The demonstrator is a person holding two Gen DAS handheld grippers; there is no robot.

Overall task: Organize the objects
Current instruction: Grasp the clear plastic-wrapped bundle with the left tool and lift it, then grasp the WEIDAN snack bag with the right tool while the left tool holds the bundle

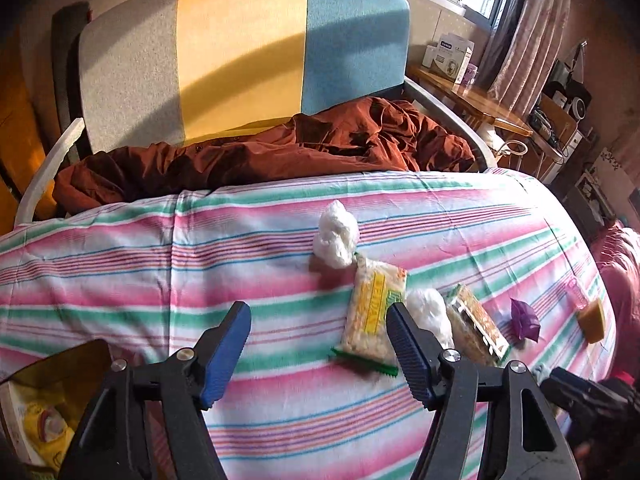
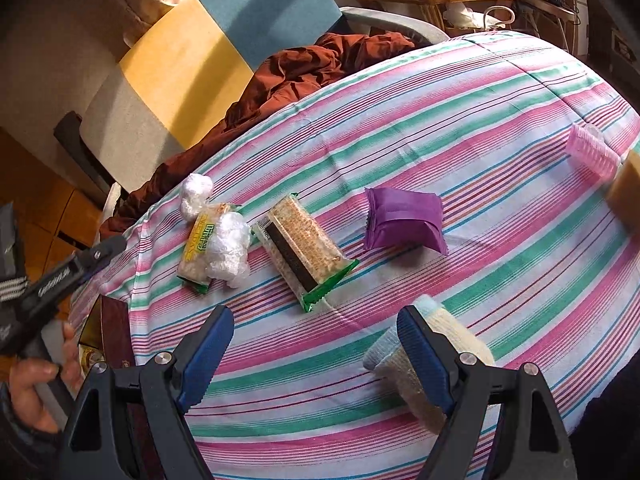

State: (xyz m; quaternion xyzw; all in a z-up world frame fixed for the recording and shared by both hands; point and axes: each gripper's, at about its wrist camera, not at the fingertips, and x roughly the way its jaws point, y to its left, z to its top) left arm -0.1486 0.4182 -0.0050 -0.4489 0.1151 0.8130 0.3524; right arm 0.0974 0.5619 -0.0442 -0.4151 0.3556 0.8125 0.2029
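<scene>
On the striped bed cover (image 2: 460, 128), the brown snack pack (image 2: 303, 251) lies at mid-frame in the right wrist view, its long axis running from upper left to lower right, green end toward the lower right. The yellow snack pack (image 1: 374, 309) sits right of centre in the left wrist view, long axis near vertical. The left gripper (image 1: 318, 354) and right gripper (image 2: 316, 354) both have their jaws spread with nothing between them.

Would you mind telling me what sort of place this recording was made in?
Most likely a bedroom in a home. The snacks lie on a striped bedsheet over a bed with a padded headboard; a rust-brown quilt is bunched below it, and curtains hang by a window.
</scene>
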